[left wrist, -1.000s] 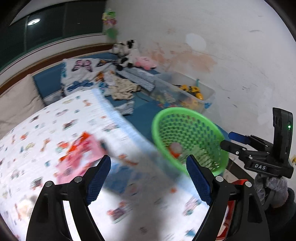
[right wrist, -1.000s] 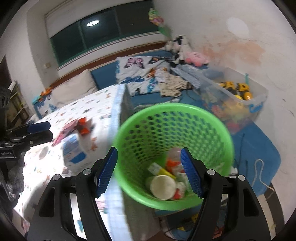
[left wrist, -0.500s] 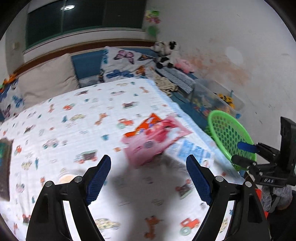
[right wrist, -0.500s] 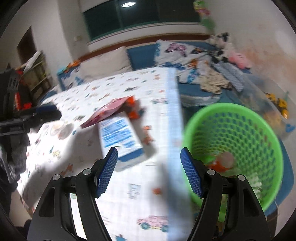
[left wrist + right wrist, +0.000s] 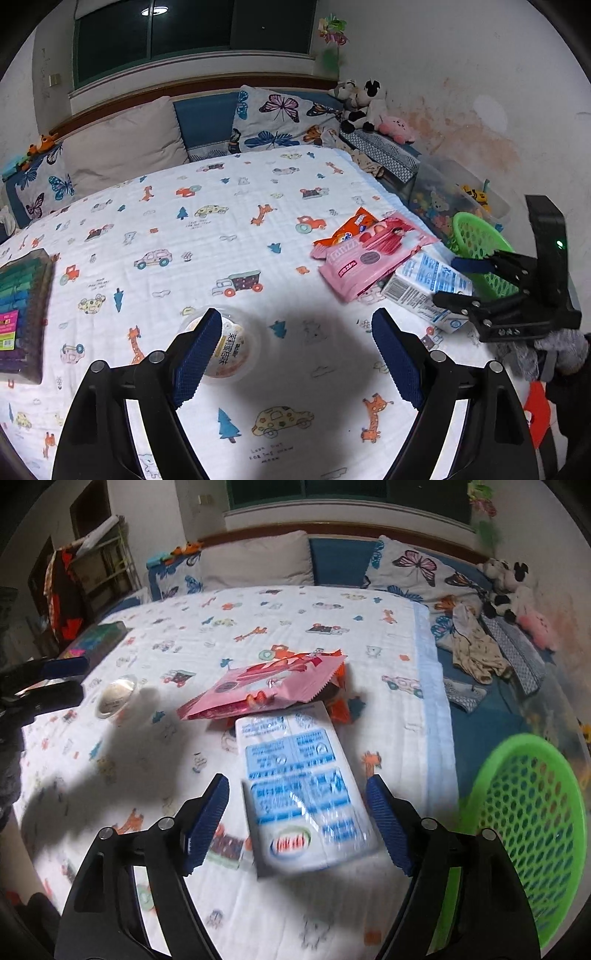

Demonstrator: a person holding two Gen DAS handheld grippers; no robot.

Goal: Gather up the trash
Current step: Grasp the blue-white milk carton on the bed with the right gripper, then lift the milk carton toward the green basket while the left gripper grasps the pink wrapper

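Note:
A white and blue milk carton [image 5: 299, 782] lies flat on the bed; it also shows in the left wrist view [image 5: 424, 286]. My right gripper [image 5: 297, 821] is open with its fingers either side of the carton's near end. A pink snack bag [image 5: 266, 688] lies on an orange wrapper [image 5: 338, 701] just beyond. A clear plastic cup [image 5: 229, 345] lies by the left finger of my open left gripper [image 5: 291, 356]. The green mesh basket [image 5: 528, 812] stands off the bed's right edge.
A box of coloured pens [image 5: 18, 314] lies at the bed's left edge. Pillows [image 5: 122, 144] and plush toys [image 5: 362, 103] line the headboard. A clear toy bin [image 5: 454, 195] and clothes [image 5: 476, 650] lie on the blue mat right of the bed.
Both grippers swung left from the green basket to the bed. The right gripper now straddles the milk carton and the left has come down beside the plastic cup.

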